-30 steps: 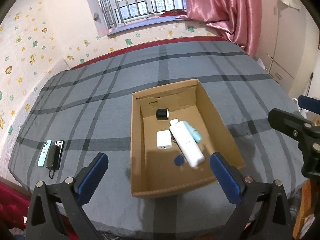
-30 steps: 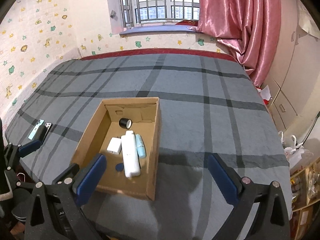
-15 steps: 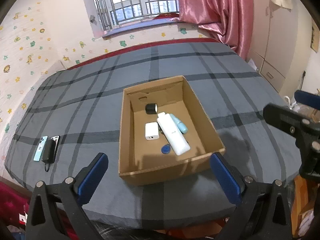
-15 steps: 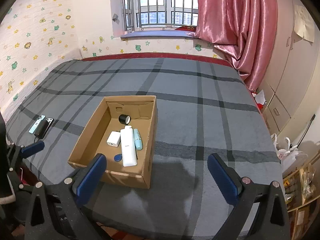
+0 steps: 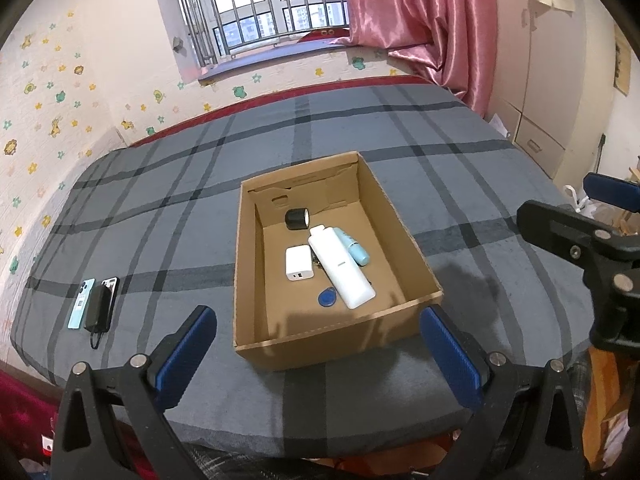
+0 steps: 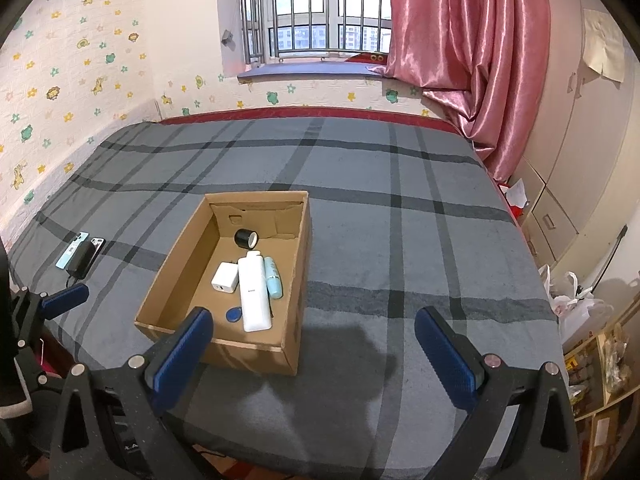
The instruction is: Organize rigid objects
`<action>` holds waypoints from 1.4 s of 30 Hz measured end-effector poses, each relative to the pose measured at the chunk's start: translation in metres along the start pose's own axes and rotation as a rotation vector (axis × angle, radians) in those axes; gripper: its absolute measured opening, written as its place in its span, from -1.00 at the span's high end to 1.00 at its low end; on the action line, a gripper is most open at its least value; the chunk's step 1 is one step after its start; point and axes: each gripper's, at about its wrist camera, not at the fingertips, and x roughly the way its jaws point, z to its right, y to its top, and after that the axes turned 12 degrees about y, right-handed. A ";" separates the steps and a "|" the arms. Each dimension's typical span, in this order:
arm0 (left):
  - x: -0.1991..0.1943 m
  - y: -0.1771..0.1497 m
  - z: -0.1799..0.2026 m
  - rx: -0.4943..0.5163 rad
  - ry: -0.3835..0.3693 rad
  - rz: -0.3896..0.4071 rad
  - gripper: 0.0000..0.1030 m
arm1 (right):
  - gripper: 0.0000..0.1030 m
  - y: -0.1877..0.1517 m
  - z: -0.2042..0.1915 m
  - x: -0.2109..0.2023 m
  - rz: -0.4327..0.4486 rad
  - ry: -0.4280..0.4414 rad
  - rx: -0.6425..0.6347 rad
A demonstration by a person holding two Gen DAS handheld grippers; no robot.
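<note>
Bed (image 5: 460,168), grey plaid cover. Cardboard box (image 5: 250,264) on it, holding: white bottle (image 5: 340,266) touching light-blue tube (image 5: 354,247); white charger (image 5: 299,262); black cylinder (image 5: 298,219); blue tag (image 5: 327,297). Two phones (image 5: 94,303) near the bed's left edge. Left gripper (image 5: 316,344) and right gripper (image 6: 314,342): both spread wide, empty.

A box (image 5: 328,332) is sitting on the bed (image 5: 440,148). A bottle (image 5: 342,266), a charger (image 5: 299,263) and a tag (image 5: 327,297) are lying inside. Two phones (image 5: 94,304) are lying to its left.

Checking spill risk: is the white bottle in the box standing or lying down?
Lying down. The white bottle rests flat on the cardboard box floor, beside the teal tube.
</note>
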 end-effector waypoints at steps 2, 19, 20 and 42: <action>0.000 -0.001 0.001 0.002 -0.002 0.002 -1.00 | -1.00 -0.001 0.000 -0.001 0.000 -0.003 0.001; 0.000 -0.004 0.003 0.007 0.003 0.003 -1.00 | -1.00 -0.005 0.001 -0.003 0.005 -0.010 0.006; 0.000 -0.004 0.003 0.008 0.003 0.004 -1.00 | -1.00 -0.005 0.002 -0.005 0.005 -0.009 0.006; 0.001 -0.001 0.004 0.012 -0.003 0.004 -1.00 | -1.00 -0.003 0.003 -0.004 0.002 -0.020 0.002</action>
